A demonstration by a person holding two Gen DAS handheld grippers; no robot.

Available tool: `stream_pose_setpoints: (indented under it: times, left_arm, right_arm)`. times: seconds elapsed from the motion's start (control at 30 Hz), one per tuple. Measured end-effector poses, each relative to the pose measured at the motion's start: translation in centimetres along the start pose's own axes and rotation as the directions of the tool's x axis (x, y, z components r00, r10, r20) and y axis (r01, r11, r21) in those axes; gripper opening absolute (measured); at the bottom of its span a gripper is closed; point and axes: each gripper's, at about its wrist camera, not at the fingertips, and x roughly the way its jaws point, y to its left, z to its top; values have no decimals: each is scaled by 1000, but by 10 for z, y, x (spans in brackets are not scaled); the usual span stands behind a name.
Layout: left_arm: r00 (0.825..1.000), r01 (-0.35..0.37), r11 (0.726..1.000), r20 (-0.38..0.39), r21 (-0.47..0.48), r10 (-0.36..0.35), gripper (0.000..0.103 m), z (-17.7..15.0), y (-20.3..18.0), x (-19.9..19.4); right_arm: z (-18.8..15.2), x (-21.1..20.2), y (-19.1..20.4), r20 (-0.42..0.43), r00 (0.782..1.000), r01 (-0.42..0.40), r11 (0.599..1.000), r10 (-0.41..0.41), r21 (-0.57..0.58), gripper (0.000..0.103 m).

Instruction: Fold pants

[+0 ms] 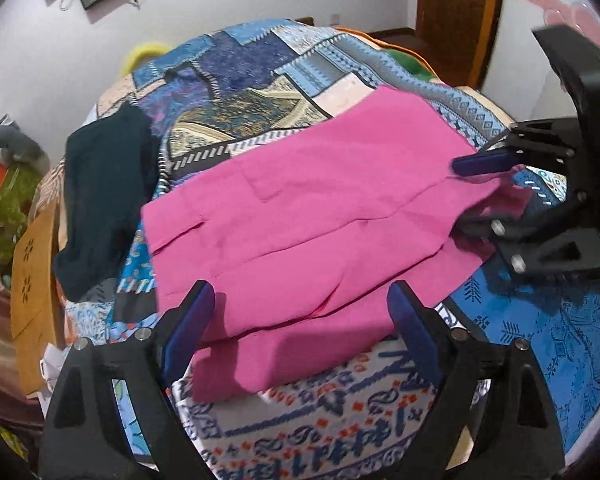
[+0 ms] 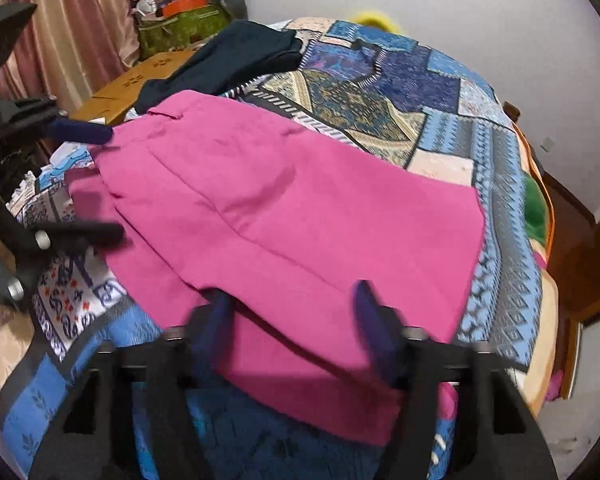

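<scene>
A bedroom in a home.
A patchwork bedspread (image 1: 260,80) covered the bed, curtains (image 2: 80,20) hung beside it, and a wooden door (image 1: 456,12) stood behind.

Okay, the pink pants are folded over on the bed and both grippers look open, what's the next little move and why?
Probably close both grippers on the near edge of the pink pants. The left gripper and right gripper each stand open over that edge, gripping nothing. The pants lie in a wide, layered rectangle on the patchwork bedspread, so another fold away from the grippers seems due.
</scene>
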Motion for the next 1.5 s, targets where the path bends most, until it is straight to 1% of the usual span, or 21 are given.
stream_pose_setpoints:
  times: [0.03, 0.07, 0.1, 0.13, 0.17, 0.23, 0.3, 0.33, 0.4, 0.47, 0.5, 0.63, 0.77, 0.9, 1.03, 1.1, 1.2, 1.27, 1.37, 1.5]
  left_arm:
    - [1000, 7, 1000, -4, 9, -7, 89, 1, -2, 3]
    - [1000, 9, 1000, -7, 13, -9, 89, 2, -3, 5]
    - [1000, 10, 1000, -11, 14, -9, 89, 3, -4, 7]
    - [1000, 13, 1000, -14, 9, -12, 89, 4, -4, 9]
    - [1000, 16, 1000, -14, 5, -16, 87, 6, -3, 11]
    - [1000, 25, 1000, -16, -8, -25, 75, 8, -2, 13]
    - [1000, 14, 1000, -18, -10, -14, 51, 10, -2, 14]
    - [1000, 9, 1000, -18, -12, -9, 46, 12, -2, 13]
    - [1000, 29, 999, -5, -33, -29, 23, 14, 1, 9]
    - [999, 42, 998, 16, -46, -41, 14, 16, 2, 1]
    - [998, 46, 998, 37, -39, -45, 13, 16, 1, -5]
    - [997, 44, 999, 66, -9, -44, 12, 11, -8, -19]
    - [997, 64, 998, 51, -2, -63, 12, 4, -14, -19]
    - [996, 90, 996, 5, -10, -90, 13, -5, -17, -10]
    - [993, 117, 992, 15, -36, -116, 15, -11, -14, -18]
    - [991, 133, 990, 19, -55, -133, 22, -14, -10, -23]
    - [987, 158, 984, 20, -80, -156, 30, -19, -6, -30]
    - [985, 170, 980, 32, -100, -168, 32, -23, -2, -37]
    - [985, 171, 975, 60, -143, -164, 38, -26, 8, -48]
    - [985, 155, 968, 106, -196, -136, 46, -20, 25, -60]
  right_arm:
    - [2, 3, 0, -6, 1000, -6, 1000, 6, -2, 23]
    - [4, 4, 0, -12, 1000, -21, 1000, 21, 0, 15]
    - [5, 5, -2, -17, 998, -61, 998, 61, 15, 12]
    - [5, 4, -3, -14, 997, -75, 997, 75, 28, 9]
    - [6, 2, -5, -2, 997, -79, 996, 79, 42, 9]
    - [7, -6, -7, 40, 997, -72, 996, 70, 48, 7]
    - [7, -17, -8, 82, 994, -73, 996, 68, 57, 6]
    - [8, -20, -9, 92, 994, -72, 996, 66, 60, 6]
    - [7, -27, -9, 112, 992, -63, 996, 56, 55, 5]
    - [6, -30, -9, 119, 992, -56, 997, 50, 50, 5]
    - [4, -32, -7, 124, 991, -60, 997, 53, 51, 5]
    - [-3, -38, -5, 133, 990, -52, 998, 46, 45, 5]
    - [-13, -38, -5, 126, 991, -57, 996, 48, 68, 5]
    - [-23, -31, -5, 100, 993, -67, 993, 58, 95, 7]
    - [-32, -32, -6, 87, 993, -95, 986, 84, 135, 10]
    - [-35, -36, -5, 85, 994, -87, 987, 76, 136, 10]
    - [-39, -45, -5, 82, 994, -86, 986, 75, 140, 10]
    - [-40, -53, -5, 93, 992, -95, 985, 82, 142, 10]
    - [-38, -63, -3, 118, 990, -97, 986, 81, 139, 10]
    - [-28, -72, -5, 167, 982, -123, 976, 92, 181, 19]
